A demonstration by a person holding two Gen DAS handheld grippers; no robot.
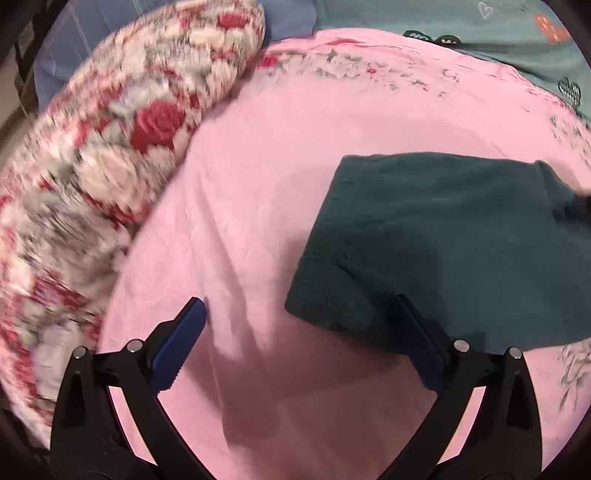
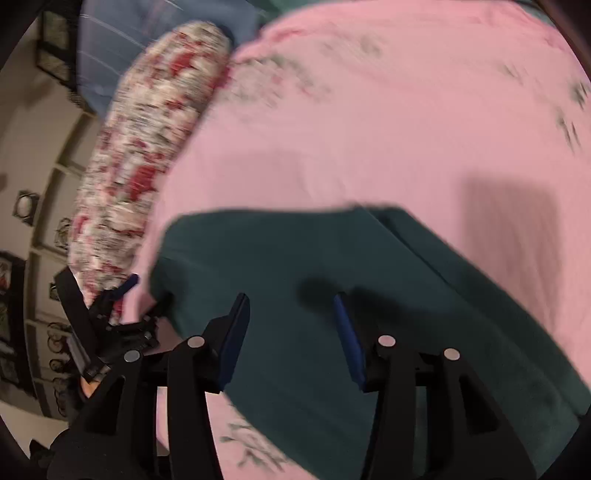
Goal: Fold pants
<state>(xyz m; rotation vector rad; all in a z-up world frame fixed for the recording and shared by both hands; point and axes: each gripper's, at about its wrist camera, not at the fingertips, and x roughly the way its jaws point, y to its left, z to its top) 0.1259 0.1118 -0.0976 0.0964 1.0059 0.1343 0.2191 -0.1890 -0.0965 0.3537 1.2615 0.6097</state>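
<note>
Pink bedsheet covers the bed and carries the whole job. Nearest in the left wrist view, the left gripper hangs spread wide and empty, one blue pad over bare sheet, the other over the near left corner of the dark green pants. In the right wrist view the right gripper is also parted, holding nothing, poised above the pants' middle.

The pants lie flat on the sheet as a compact folded slab, its long axis seemingly running from near left to far right, with a doubled edge along the far right side. Judging by that, folding looks well advanced; the next move likely calls for pinching one short end and carrying it over the other.

Farther left sits a rose-patterned pillow, beyond it a teal blanket.
</note>
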